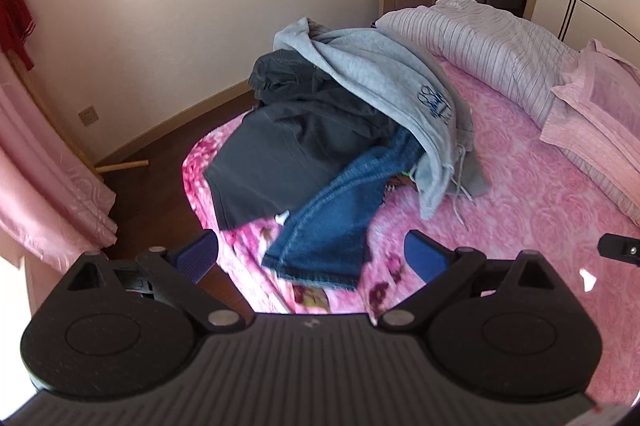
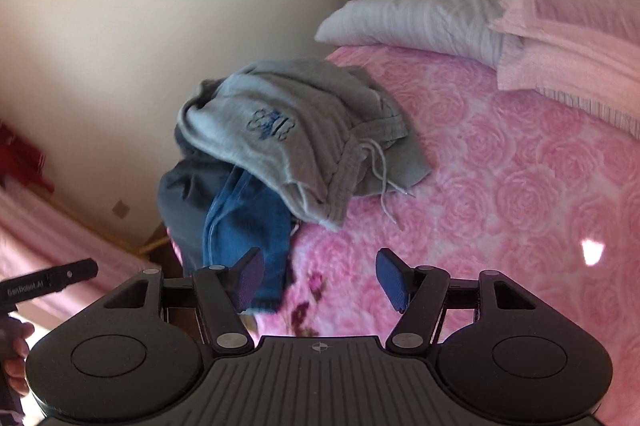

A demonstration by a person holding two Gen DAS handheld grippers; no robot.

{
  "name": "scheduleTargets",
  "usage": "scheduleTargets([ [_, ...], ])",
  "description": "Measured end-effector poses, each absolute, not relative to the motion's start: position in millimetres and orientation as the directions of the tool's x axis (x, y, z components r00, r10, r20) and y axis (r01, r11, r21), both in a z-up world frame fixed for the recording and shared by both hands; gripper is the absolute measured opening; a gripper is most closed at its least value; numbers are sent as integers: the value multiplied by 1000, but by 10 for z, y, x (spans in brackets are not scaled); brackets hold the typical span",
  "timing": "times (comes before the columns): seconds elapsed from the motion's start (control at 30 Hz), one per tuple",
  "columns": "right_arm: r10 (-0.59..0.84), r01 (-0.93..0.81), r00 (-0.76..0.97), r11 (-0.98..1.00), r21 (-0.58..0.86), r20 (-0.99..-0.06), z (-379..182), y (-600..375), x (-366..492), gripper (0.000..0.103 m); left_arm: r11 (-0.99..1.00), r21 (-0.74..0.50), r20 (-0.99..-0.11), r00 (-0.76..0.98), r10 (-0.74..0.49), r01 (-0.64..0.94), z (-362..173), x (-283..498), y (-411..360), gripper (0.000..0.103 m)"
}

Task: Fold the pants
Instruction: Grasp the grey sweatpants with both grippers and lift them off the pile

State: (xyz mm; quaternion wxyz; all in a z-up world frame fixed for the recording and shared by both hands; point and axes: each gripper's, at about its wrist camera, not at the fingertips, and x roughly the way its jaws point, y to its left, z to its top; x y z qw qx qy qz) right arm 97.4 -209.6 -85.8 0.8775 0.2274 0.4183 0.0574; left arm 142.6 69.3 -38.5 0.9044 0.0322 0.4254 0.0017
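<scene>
Here, jeans lay in a heap at bed corner, under grey sweats | left gripper, right gripper gaped, empty | advice: pinch jeans hem, drag clear before folding.

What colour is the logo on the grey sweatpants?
Dark blue, on the grey sweatpants; clearest in the right wrist view.

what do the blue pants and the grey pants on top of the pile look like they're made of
Blue pants: look like denim, matte mid-blue, with lighter stitched seams and a frayed hem. Grey pants: probably cotton fleece or jersey knit, soft heathered matte grey, with a ribbed waistband and a cord drawstring.
</scene>
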Motion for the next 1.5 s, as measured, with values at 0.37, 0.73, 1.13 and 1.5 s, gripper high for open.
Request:
scheduleTargets([
  [0.37,286,468,662,565,680,-693,-1364,-1828,2044,60,968,95,-803,592,-64,233,-503,3182,1192,95],
  [0.73,278,648,761,-308,697,-586,-2450,-1752,2272,70,937,100,-827,552,-108,334,-660,4449,1543,95],
  [1.13,-34,681,727,166,713,-686,-1809,-1795,2752,13,943,82,-820,559,-121,324,-858,5583,1536,95],
  [1.5,-110,533,818,515,671,-565,-1136,-1655,3170,12,855,191,-863,497,-88,482,-1364,6873,869,95],
])
